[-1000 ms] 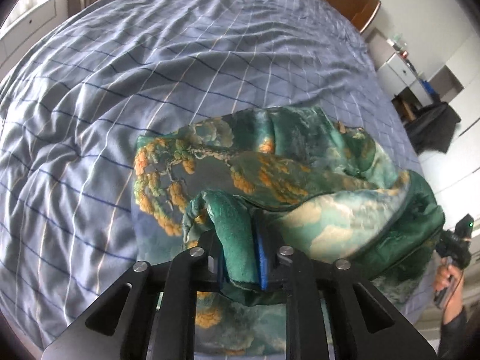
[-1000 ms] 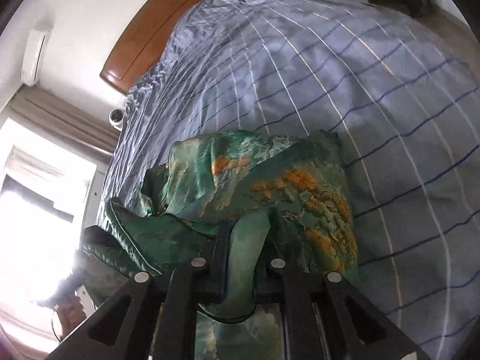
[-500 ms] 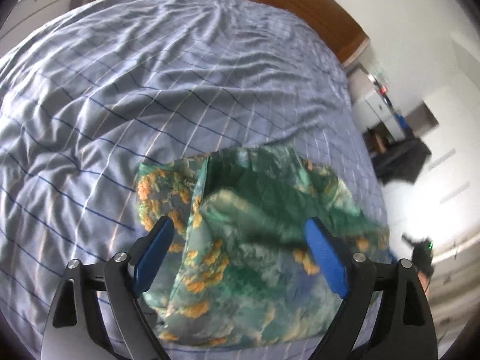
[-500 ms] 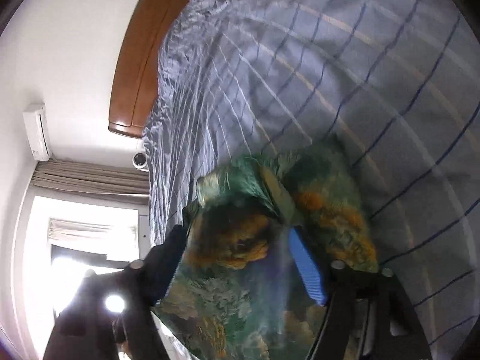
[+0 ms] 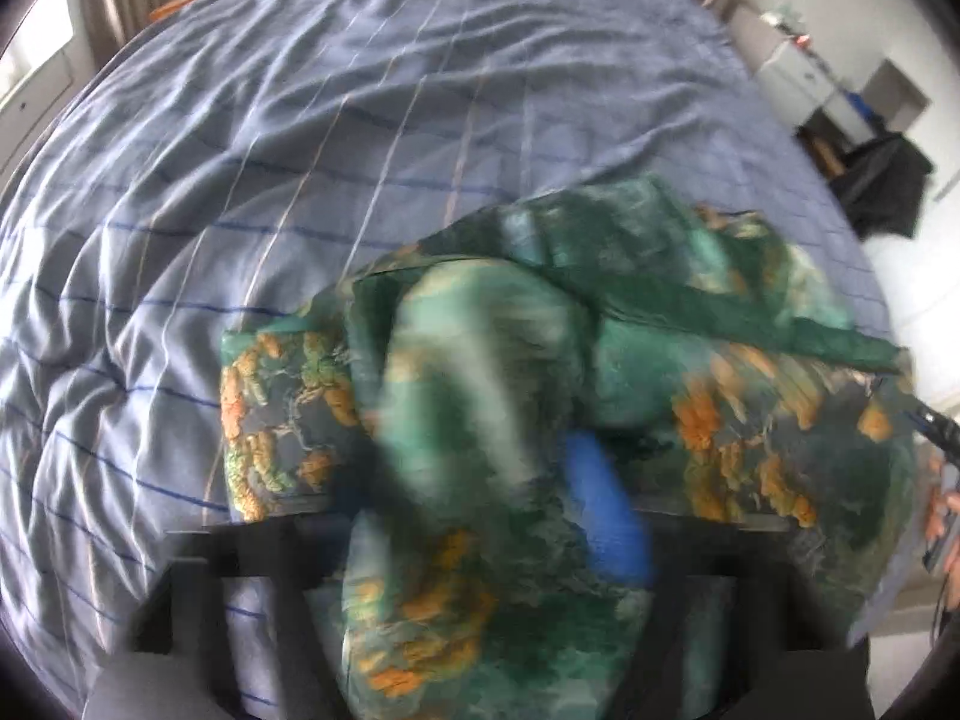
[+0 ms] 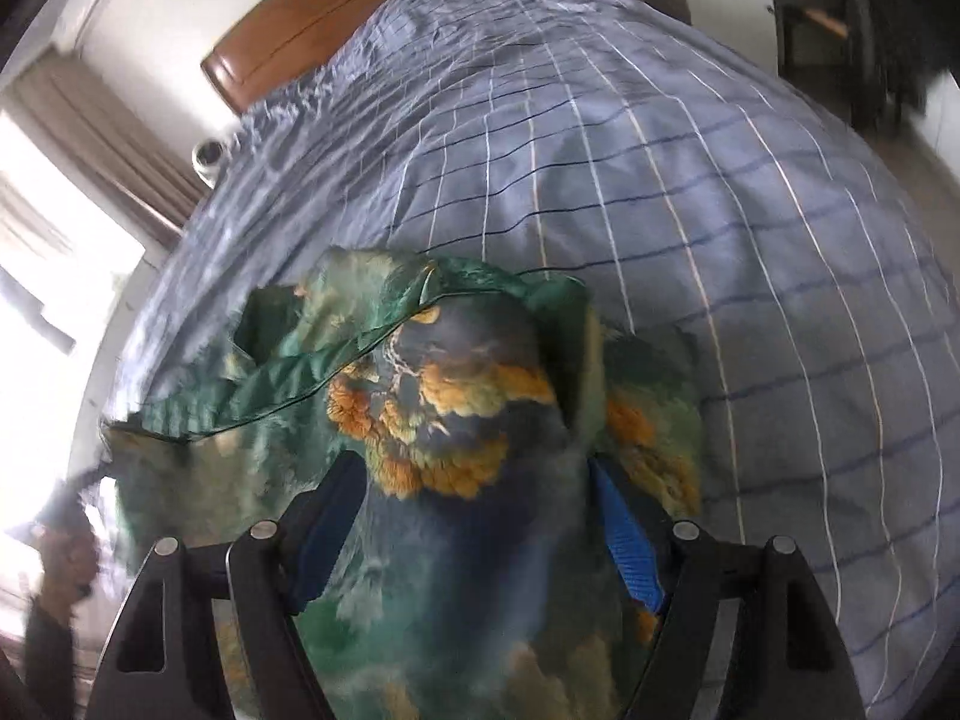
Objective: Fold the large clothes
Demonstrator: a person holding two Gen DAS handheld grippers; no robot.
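Note:
A green silky garment [image 5: 630, 324] with orange tree prints lies bunched on the blue checked bed cover [image 5: 300, 120]. In the left wrist view a fold of it bulges up between the fingers of my left gripper [image 5: 486, 510], which is blurred; one blue pad [image 5: 606, 516] shows on the right. The garment [image 6: 456, 408] also fills the gap of my right gripper [image 6: 474, 510] in the right wrist view. Its jaws stand wide apart, with blue pads [image 6: 630, 540] on both sides of the cloth.
A wooden headboard [image 6: 360, 0] stands at the far end of the bed. White cabinets [image 5: 804, 78] and dark clothing [image 5: 882, 180] are beyond the bed's right side. A curtain and bright window [image 6: 60, 180] are on the left side.
Both grippers let go of the cloth folds half a second ago and opened. They have since moved in low over the garment, and cloth now bulges between the fingers.

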